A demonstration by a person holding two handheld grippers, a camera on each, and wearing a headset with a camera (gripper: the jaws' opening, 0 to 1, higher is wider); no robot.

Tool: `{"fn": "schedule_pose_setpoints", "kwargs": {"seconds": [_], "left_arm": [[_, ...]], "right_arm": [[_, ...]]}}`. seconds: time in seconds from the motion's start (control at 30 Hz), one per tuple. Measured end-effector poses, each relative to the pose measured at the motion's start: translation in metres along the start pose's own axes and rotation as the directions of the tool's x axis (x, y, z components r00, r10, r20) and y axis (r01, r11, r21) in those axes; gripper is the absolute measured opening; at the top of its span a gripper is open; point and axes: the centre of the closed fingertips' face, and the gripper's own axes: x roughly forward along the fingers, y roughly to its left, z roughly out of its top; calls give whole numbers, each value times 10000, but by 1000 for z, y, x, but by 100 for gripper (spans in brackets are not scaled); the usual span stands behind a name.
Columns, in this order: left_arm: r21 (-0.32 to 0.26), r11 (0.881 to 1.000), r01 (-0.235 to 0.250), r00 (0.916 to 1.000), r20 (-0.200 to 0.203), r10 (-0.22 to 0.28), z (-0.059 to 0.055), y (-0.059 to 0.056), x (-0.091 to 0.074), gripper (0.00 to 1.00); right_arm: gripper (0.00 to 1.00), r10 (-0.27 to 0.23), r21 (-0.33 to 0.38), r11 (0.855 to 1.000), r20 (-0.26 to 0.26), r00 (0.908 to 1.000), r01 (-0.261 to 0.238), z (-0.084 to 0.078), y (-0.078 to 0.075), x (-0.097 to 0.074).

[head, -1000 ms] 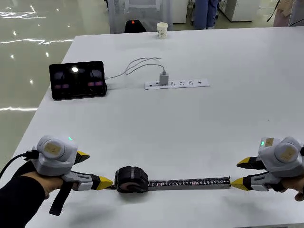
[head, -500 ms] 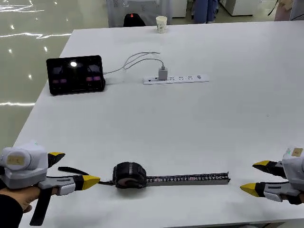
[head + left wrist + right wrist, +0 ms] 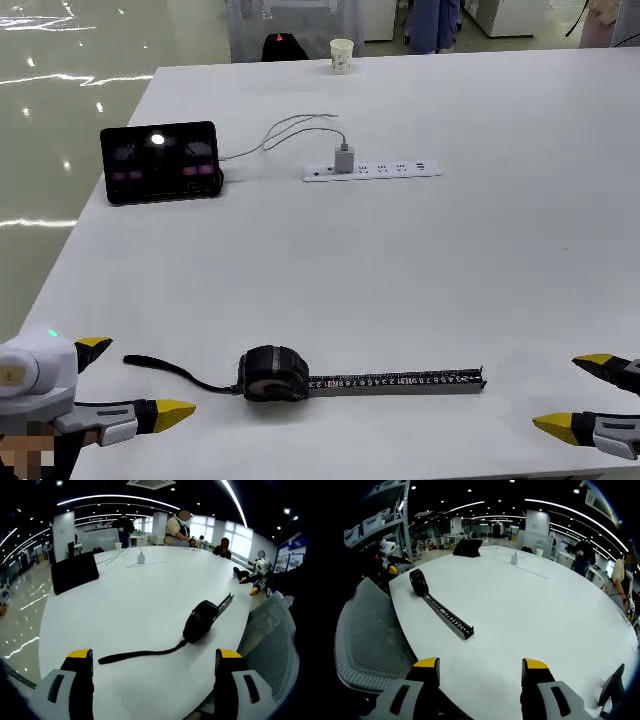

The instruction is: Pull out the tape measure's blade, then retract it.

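Left gripper [image 3: 140, 378]: jaws spread, holding nothing, at the near left of the counter [image 3: 450, 270]. Right gripper [image 3: 557, 390]: jaws likewise spread and empty, at the near right.

Between them lies the tape measure [image 3: 272, 374], touched by neither. Its case is on the left and its blade [image 3: 400, 380] is drawn out flat to the right, long axis running from one gripper toward the other. The strap [image 3: 165, 368] trails toward the left jaws, which are nearer the case. The blade's end faces the right jaws.

Retraction appears not yet done, and nothing blocks either approach. Tablet [image 3: 162, 163], power strip [image 3: 372, 171] and paper cup [image 3: 342, 56] stand well behind.
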Motion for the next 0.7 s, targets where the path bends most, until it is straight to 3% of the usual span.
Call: {"fn": "schedule_pose_setpoints", "kwargs": {"seconds": [0.23,0.43,0.7], "left_arm": [[-109,9999,-115,9998,175,117,-5,5,-10,99],[-182,9998,-116,9997,216,120,-6,5,-11,99],[-233,9997,-113,9992,388,122,-2,4,-9,99]], "right_arm": [[79,-17,74,10000,13,10000,17,-5,1,-3],[98,-85,375,9993,152,9998,79,-5,0,-2],[99,261,539,9982,45,9997,-263,-8,8,-1]]}}
